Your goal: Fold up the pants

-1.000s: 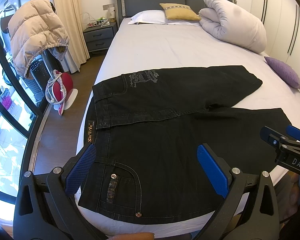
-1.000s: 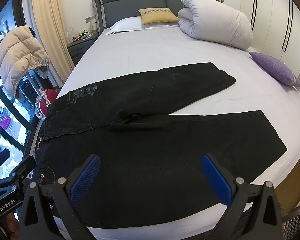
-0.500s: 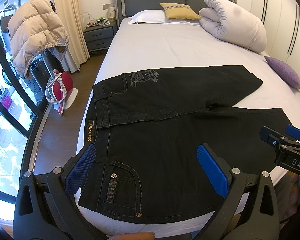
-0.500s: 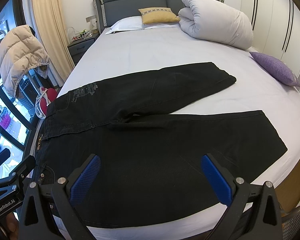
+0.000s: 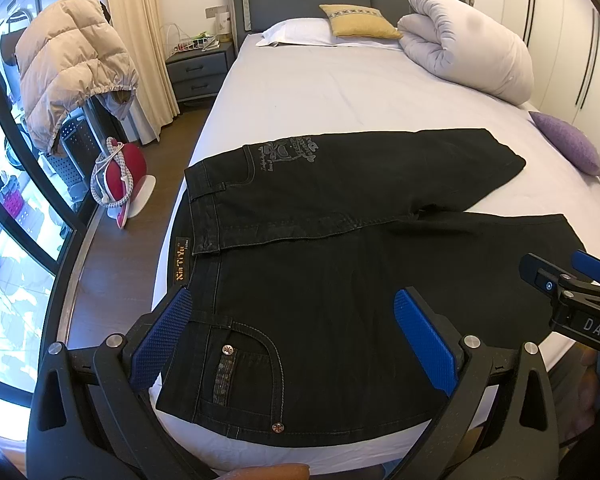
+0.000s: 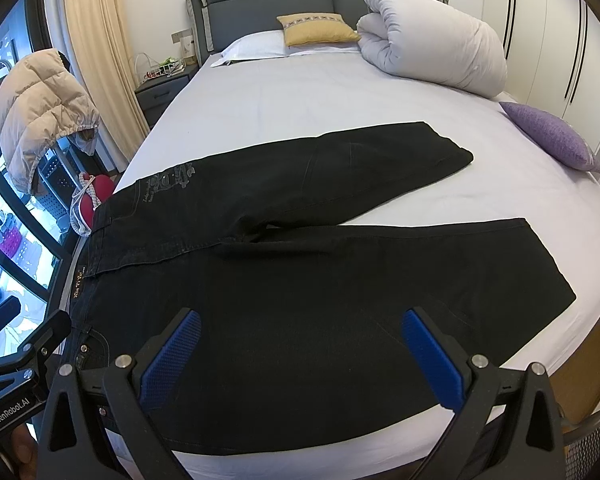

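Black jeans (image 5: 320, 264) lie flat across the near end of the bed, waistband to the left, two legs spread apart to the right; they also show in the right wrist view (image 6: 300, 264). My left gripper (image 5: 296, 332) is open and empty, held above the waist and back pocket. My right gripper (image 6: 300, 356) is open and empty, held above the near leg. Each gripper shows at the edge of the other's view: the right gripper (image 5: 572, 296), the left gripper (image 6: 16, 368).
The white bed sheet (image 5: 340, 92) stretches beyond the jeans. A rolled duvet (image 5: 468, 44), pillows (image 5: 356, 20) and a purple cushion (image 5: 568, 148) lie at the far end and right side. A nightstand (image 5: 198, 68), a beige jacket (image 5: 68, 80) and a red item (image 5: 120, 176) stand left of the bed.
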The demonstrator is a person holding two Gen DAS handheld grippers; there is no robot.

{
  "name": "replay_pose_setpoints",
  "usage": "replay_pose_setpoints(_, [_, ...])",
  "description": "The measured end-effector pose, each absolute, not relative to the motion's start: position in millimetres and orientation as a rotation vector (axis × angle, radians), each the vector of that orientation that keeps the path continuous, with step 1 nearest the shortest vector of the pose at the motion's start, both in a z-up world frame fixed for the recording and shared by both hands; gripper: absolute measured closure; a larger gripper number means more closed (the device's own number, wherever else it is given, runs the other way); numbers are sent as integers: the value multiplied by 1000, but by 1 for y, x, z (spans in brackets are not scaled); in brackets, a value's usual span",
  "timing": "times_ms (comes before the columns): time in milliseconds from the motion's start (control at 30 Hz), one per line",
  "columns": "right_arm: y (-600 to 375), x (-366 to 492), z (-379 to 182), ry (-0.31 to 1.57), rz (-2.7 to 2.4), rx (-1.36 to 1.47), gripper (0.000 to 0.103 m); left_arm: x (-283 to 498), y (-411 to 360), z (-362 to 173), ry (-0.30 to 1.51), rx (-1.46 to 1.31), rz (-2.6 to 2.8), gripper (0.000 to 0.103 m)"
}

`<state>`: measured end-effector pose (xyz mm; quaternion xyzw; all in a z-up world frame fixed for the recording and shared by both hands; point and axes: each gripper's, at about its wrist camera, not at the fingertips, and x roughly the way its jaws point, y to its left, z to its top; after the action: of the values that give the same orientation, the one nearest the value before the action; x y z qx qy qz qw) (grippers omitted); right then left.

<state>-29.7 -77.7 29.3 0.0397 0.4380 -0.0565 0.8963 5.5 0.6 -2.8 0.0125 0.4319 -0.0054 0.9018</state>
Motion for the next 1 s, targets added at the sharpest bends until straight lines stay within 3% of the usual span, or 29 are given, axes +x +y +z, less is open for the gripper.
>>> replay_pose_setpoints(1000, [-70, -34, 15, 920, -113, 86, 0, -7, -1, -6, 859, 43, -22, 0])
